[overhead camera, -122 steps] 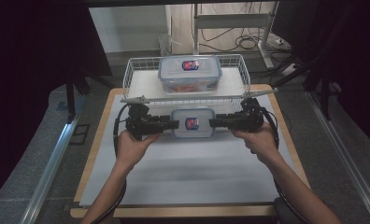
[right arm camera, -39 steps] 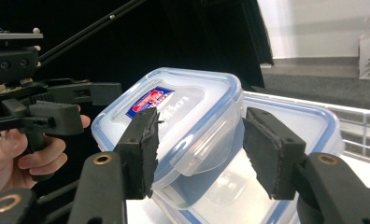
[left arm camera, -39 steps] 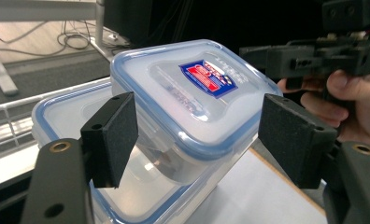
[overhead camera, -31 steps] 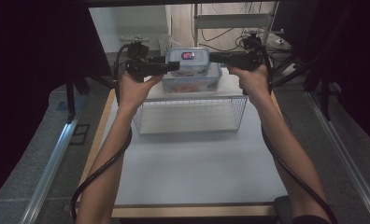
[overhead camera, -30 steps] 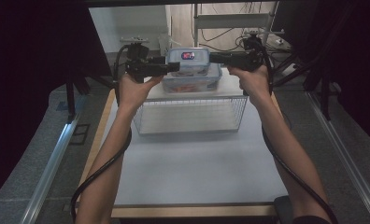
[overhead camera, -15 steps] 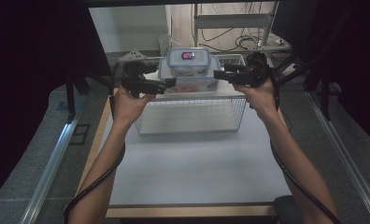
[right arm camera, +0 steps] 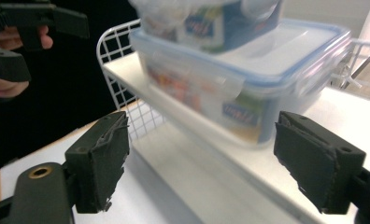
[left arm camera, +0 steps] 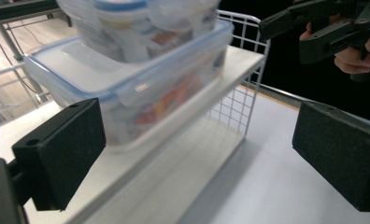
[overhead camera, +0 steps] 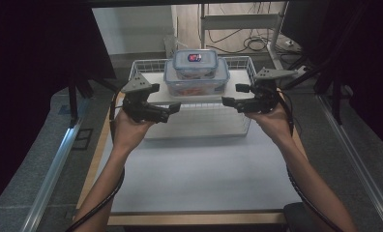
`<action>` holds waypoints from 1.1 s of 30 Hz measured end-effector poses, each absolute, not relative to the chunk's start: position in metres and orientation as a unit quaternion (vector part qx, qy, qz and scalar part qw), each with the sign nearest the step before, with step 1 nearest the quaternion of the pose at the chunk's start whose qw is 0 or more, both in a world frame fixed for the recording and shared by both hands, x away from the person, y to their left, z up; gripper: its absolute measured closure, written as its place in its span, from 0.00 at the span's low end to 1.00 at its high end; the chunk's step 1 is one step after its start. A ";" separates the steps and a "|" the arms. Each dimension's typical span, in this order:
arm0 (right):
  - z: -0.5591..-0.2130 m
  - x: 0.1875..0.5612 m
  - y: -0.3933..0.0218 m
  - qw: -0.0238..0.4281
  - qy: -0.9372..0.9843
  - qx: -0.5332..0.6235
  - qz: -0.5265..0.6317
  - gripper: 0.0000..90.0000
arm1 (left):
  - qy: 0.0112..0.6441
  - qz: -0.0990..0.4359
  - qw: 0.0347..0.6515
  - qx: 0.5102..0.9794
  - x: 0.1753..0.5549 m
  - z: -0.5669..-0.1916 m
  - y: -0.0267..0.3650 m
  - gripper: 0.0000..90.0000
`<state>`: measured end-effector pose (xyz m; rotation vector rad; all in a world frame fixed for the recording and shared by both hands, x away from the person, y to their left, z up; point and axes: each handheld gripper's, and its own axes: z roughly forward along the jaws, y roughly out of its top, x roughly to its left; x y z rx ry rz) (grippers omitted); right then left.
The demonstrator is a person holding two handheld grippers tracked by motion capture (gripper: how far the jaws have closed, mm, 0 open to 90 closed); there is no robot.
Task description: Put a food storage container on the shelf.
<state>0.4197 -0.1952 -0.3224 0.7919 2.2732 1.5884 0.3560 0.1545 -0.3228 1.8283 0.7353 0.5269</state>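
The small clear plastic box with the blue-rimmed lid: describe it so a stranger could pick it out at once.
Start at the white wire rack standing at the far end of the white table. On its shelf sits a large clear plastic box with a blue-rimmed lid. The small clear plastic box is stacked on that lid; it is the smaller, upper one, with a red and dark label on its lid.

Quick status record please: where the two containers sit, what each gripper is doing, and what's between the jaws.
small container: stacked on the large container's lid
large container: on the white shelf of the wire rack
left gripper: jaws just opened, nothing between them, left of the stack and clear of it
right gripper: jaws just opened, nothing between them, right of the stack and clear of it
table: white surface in front of the rack
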 end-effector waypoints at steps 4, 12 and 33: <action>-0.330 0.408 -0.195 0.130 0.790 0.264 0.539 0.18 | 0.301 0.221 0.518 0.769 0.343 -0.330 0.153 0.02; -0.343 0.389 -0.192 0.134 0.802 0.251 0.525 0.16 | 0.296 0.211 0.516 0.776 0.327 -0.350 0.148 0.02; -0.381 0.355 -0.201 0.134 0.813 0.248 0.510 0.12 | 0.311 0.194 0.511 0.778 0.298 -0.398 0.150 0.02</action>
